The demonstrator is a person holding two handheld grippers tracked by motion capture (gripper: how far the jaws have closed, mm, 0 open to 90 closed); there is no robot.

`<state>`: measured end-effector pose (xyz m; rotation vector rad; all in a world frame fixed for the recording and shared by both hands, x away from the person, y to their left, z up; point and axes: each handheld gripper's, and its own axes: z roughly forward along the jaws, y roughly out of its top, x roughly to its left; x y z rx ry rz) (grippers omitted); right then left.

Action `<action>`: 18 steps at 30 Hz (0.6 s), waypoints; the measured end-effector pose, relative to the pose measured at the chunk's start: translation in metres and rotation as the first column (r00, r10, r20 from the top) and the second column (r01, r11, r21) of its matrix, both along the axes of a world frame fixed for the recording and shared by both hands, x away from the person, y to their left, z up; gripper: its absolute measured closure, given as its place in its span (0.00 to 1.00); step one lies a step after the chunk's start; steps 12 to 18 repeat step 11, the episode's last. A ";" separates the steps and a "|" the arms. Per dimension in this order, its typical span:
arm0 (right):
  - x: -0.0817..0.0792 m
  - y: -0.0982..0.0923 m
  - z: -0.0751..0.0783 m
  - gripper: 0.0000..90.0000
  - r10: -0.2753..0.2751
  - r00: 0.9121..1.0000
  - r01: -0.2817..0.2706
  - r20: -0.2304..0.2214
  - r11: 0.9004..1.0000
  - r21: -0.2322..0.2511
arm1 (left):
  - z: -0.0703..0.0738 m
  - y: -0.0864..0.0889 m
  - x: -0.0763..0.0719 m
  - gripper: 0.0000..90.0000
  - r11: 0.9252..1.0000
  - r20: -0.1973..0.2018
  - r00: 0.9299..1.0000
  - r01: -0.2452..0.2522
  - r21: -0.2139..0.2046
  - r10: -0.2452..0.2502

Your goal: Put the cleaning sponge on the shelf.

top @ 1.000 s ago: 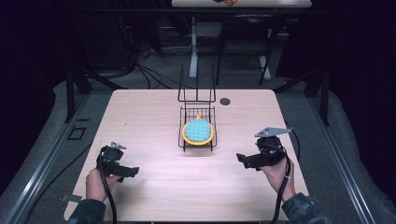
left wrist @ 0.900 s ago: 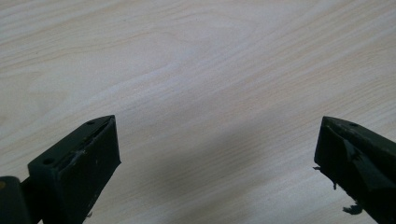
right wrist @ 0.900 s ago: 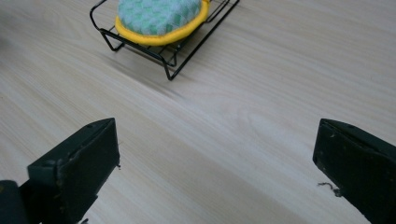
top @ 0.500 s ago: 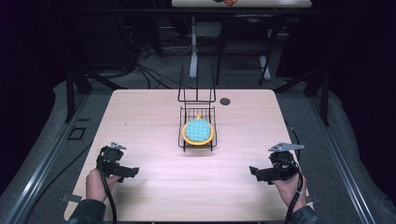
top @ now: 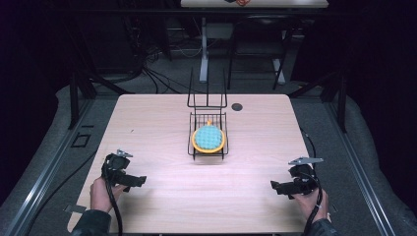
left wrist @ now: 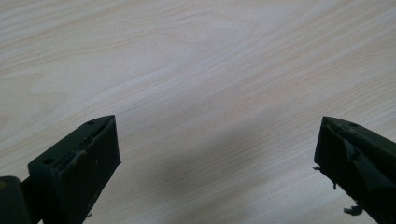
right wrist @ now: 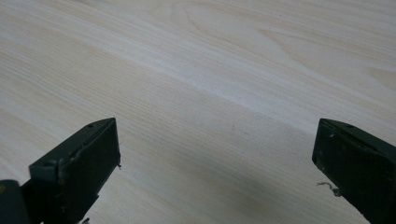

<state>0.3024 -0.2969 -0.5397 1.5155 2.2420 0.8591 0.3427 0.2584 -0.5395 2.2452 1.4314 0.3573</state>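
While both hands rest at the near edge of the pale wooden table (top: 162, 123), the left gripper (top: 137, 180) sits in the person's left hand (top: 102, 191) with its black jaws spread wide, nothing between them but bare wood grain, as the left gripper view (left wrist: 217, 158) makes plain. On the opposite side, the right gripper (top: 273, 186) is held in the right hand (top: 311, 202), a grey three-cornered plate on top and a cable trailing back toward the sleeve; its jaws also stand far apart over empty tabletop in the right gripper view (right wrist: 215, 158). Both tools point inward, toward each other, and lie well apart from the black wire basket (top: 193, 147) standing at the table's middle. Inside that basket lies a round blue disc with an orange rim (top: 208, 139), and a tall wire handle rises from the basket's far end. Just beyond the basket, to its right, a small dark round spot (top: 237, 106) marks the tabletop near the far edge.
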 end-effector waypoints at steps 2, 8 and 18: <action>0.001 -0.002 -0.001 0.01 0.005 1.000 -0.006 -0.003 1.000 -0.008 | 0.000 -0.001 0.001 0.00 1.000 -0.003 1.000 0.009 0.006 -0.009; 0.003 -0.004 -0.005 0.01 0.002 1.000 -0.002 -0.013 1.000 -0.015 | -0.001 -0.003 0.001 0.00 1.000 -0.005 1.000 0.010 0.011 -0.010; 0.003 -0.004 -0.006 0.00 0.007 1.000 -0.007 -0.018 1.000 -0.021 | -0.001 -0.003 0.001 0.00 1.000 -0.008 1.000 0.009 0.010 -0.009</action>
